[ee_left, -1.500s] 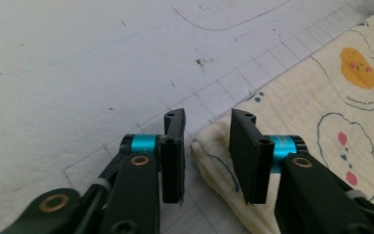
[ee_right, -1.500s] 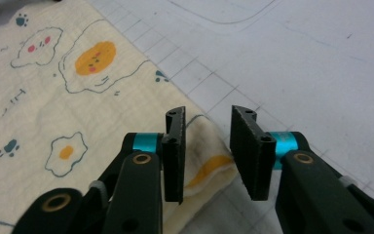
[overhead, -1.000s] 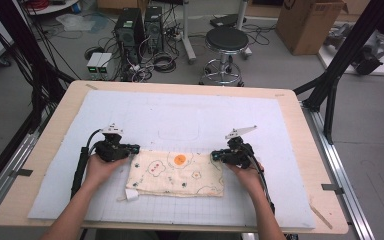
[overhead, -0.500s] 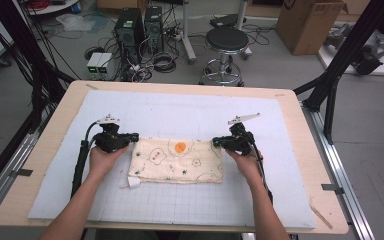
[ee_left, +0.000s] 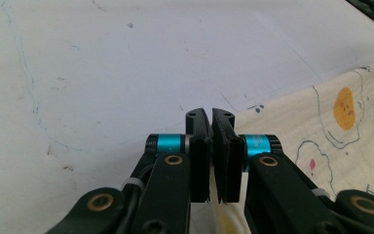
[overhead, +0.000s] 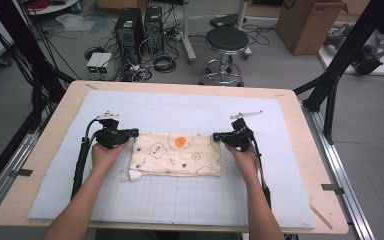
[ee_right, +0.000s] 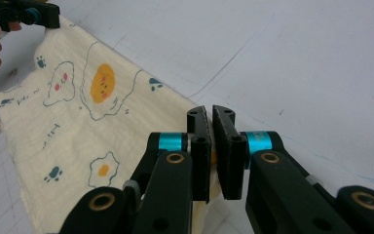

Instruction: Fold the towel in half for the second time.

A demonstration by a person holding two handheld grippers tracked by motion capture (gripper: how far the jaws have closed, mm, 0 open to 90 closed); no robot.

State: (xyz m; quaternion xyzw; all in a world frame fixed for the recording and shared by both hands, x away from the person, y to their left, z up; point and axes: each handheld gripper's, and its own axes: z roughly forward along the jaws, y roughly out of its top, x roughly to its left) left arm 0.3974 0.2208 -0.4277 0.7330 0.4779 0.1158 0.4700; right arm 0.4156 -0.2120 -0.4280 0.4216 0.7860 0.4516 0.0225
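Both claws are clamped on the cloth (overhead: 176, 154): the left gripper (overhead: 133, 133) is closed on its far left corner, the right gripper (overhead: 215, 136) on its far right corner, and the folded cloth is stretched flat between them at the middle of the white mat (overhead: 190, 112), with its near edge lying free.

The step in hand is judged to be a fold or a straightening, with the far edge pinched at both ends. For the next move, both corners would need to be carried together and level, so that the edge is kept taut and square to the mat's grid.

A small tag at the cloth's near left corner and the whole table (overhead: 45, 145) are given by the high view. From the left gripper view, cloth is seen nipped between the closed left gripper (ee_left: 211, 117); from the right gripper view, the same is seen at the right gripper (ee_right: 211, 113), with the egg print (ee_right: 102, 82) sharp.
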